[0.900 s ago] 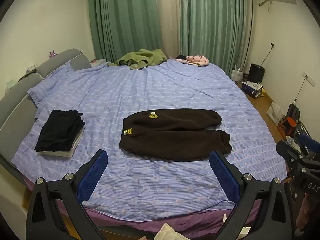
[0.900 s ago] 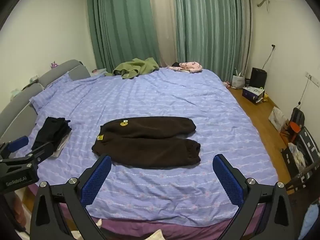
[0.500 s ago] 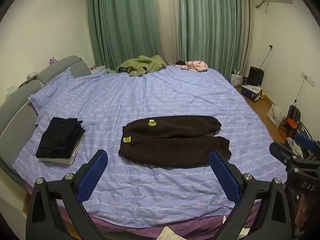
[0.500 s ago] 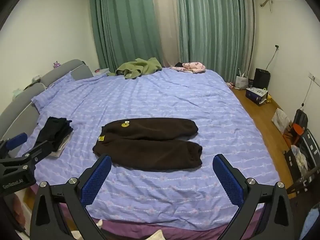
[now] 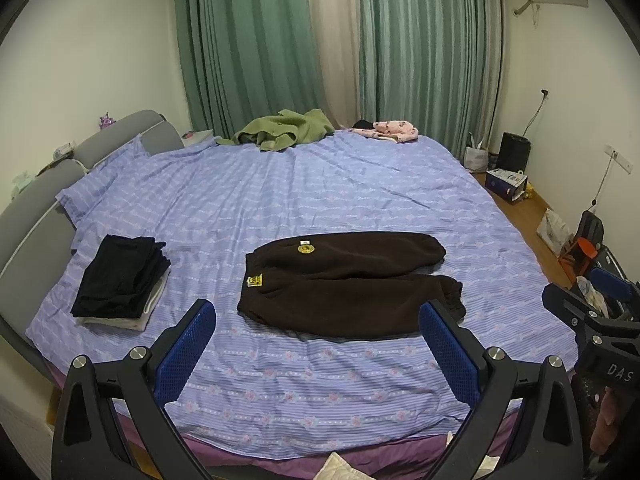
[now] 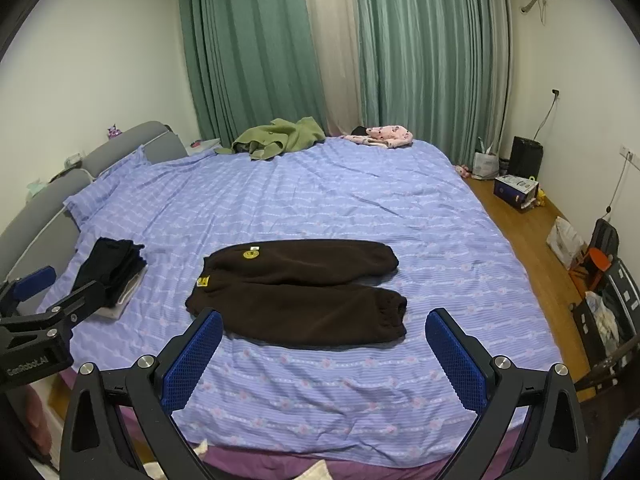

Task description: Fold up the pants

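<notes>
Dark brown pants (image 5: pixel 344 284) laid flat near the front edge of the bed (image 5: pixel 360 184), waistband toward the headboard, both legs side by side. Left claw (image 5: pixel 316 344) held above the bed's near edge, spread wide, gripping nothing. Right claw (image 6: pixel 324 354) likewise wide apart and empty. Folded black stack (image 5: pixel 120 276) just beside the headboard, well apart from the pants.

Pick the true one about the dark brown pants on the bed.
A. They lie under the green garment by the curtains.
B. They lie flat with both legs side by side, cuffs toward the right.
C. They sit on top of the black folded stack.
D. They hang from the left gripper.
B: the brown pants lie spread on the bed, legs side by side, cuffs rightward, apart from both open grippers.
</notes>
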The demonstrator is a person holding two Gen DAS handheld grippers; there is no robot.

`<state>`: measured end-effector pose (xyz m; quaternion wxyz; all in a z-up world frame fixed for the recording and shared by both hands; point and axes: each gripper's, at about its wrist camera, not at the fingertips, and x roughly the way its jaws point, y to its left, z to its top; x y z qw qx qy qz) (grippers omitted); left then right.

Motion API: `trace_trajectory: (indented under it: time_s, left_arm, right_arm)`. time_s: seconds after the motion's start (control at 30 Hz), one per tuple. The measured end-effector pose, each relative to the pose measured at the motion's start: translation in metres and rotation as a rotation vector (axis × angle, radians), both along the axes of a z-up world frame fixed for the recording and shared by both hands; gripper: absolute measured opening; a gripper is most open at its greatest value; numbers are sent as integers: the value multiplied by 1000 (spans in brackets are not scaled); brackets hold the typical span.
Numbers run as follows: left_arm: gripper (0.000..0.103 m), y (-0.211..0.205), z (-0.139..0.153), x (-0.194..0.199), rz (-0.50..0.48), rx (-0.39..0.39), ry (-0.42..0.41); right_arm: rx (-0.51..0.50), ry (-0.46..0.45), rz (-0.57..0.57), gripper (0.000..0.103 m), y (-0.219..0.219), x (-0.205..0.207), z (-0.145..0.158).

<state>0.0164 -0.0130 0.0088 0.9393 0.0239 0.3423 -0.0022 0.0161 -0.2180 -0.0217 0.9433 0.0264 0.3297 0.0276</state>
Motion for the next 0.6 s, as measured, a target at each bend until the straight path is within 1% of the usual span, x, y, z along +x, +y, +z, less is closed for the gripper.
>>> trace_trajectory:
  time_s: [0.6]
  left_arm:
    - [103, 0, 0, 2, -2, -3, 0]
  right_arm:
    - [2, 2, 3, 103, 0, 5, 1]
